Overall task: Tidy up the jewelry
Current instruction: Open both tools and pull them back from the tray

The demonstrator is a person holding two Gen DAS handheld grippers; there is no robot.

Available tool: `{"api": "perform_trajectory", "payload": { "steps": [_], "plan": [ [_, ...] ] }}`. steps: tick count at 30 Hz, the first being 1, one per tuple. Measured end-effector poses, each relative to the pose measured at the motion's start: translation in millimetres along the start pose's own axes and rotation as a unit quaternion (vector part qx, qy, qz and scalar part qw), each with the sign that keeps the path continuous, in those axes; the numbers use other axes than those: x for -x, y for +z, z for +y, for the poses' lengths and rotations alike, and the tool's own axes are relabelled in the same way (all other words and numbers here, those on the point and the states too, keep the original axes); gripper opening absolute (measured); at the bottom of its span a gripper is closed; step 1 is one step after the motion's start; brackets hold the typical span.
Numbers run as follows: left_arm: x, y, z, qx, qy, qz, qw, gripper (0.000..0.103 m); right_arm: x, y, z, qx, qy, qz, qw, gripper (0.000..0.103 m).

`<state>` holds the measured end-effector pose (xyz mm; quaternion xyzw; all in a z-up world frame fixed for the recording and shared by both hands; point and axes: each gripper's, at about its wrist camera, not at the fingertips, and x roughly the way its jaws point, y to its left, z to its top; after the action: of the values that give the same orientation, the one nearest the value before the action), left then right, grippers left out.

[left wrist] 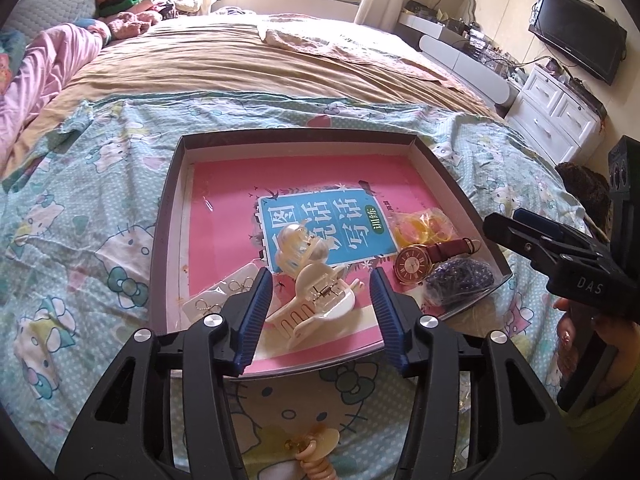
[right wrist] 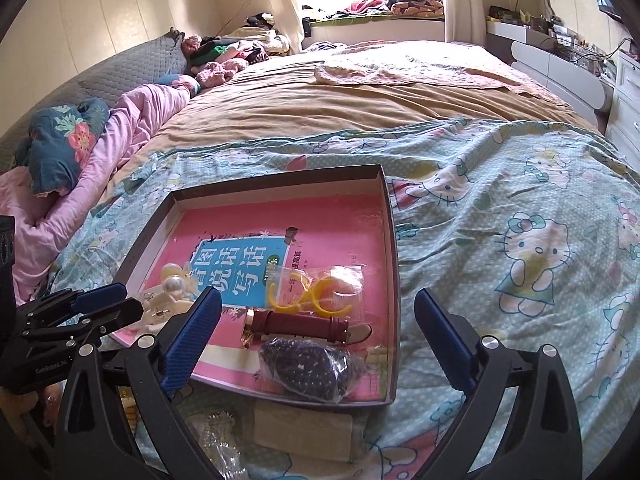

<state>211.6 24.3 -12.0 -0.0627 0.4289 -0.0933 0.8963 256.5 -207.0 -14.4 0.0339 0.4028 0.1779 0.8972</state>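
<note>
A grey shallow box [left wrist: 168, 216] lined with a pink book lies on the bedspread. My left gripper [left wrist: 320, 276] stands open over its near edge. A cream hair claw [left wrist: 316, 304] lies between the blue pads, which stay clear of it. Behind it sit a pearly clear claw [left wrist: 300, 248] and an earring card [left wrist: 224, 292]. My right gripper [right wrist: 318, 296] is wide open and holds nothing. It hangs above a red-strapped watch [right wrist: 300, 322], a bag of dark beads [right wrist: 308, 368] and a bag of yellow bands [right wrist: 320, 292].
A coiled hair tie [left wrist: 316, 456] lies on the spread below the left gripper. Clear packets [right wrist: 220, 432] and a beige card [right wrist: 304, 428] lie in front of the box. A pink quilt [right wrist: 132, 128] is at the left and a white dresser [left wrist: 556, 112] at the right.
</note>
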Motion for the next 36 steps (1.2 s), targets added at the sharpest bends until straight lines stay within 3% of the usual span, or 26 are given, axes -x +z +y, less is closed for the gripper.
{"api": "perform_trajectory", "payload": {
  "steps": [9, 15, 20, 36],
  "plan": [
    [17.0, -2.6, 0.0, 0.008, 0.014, -0.014, 0.9998, 0.075, 20.0, -3.2, 1.7, -0.002, 0.0, -0.012, 1.0, 0.097],
    [28.9, -4.2, -0.5, 0.012, 0.02, -0.024, 0.9994, 0.087, 32.2, -4.1, 5.4, -0.001, 0.004, -0.02, 1.0, 0.097],
    [41.8, -5.0, -4.0, 0.01, 0.024, -0.036, 0.999, 0.093, 45.4, -3.5, 8.8, 0.005, 0.003, -0.031, 0.999, 0.097],
    [88.5, -10.3, -14.2, 0.004, 0.026, -0.076, 0.9967, 0.093, 87.5, -8.2, 18.7, 0.022, 0.005, -0.067, 0.998, 0.097]
  ]
}}
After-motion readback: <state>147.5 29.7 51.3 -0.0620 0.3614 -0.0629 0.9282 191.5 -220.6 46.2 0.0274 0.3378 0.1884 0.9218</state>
